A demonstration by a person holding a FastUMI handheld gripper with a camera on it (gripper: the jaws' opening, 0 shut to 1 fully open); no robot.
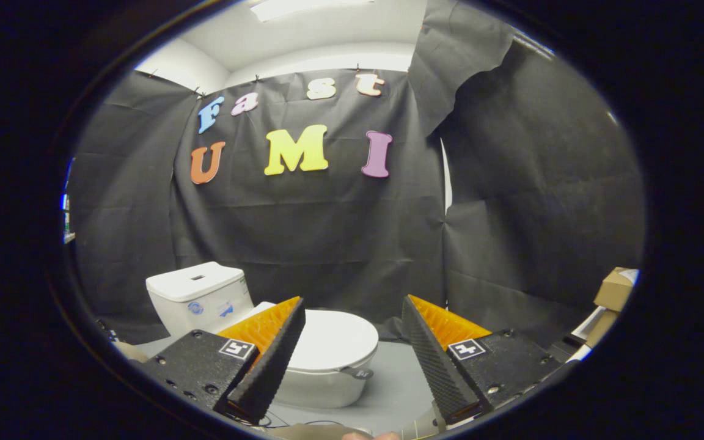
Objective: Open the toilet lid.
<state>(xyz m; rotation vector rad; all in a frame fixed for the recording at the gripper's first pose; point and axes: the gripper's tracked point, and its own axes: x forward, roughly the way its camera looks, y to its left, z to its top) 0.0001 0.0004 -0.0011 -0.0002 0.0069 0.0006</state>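
A small white toilet (327, 366) stands on the grey floor against the black cloth wall. Its lid (335, 342) lies flat and closed over the bowl, with a small grey tab (359, 372) at its front rim. The white tank (199, 296) rises behind it. My gripper (352, 305) is open, its two black and orange fingers spread wide with nothing between them. The left finger (269, 360) overlaps the toilet's left side in the view. The lid sits just ahead of the fingers, between them and a little left. The right finger (434, 360) is off to the toilet's right.
Grey floor (398, 379) stretches ahead and right of the toilet. Cardboard boxes (613, 290) are stacked at the right by the cloth wall. Thin cables (303, 423) lie on the floor close below the fingers. The black cloth wall closes the space behind.
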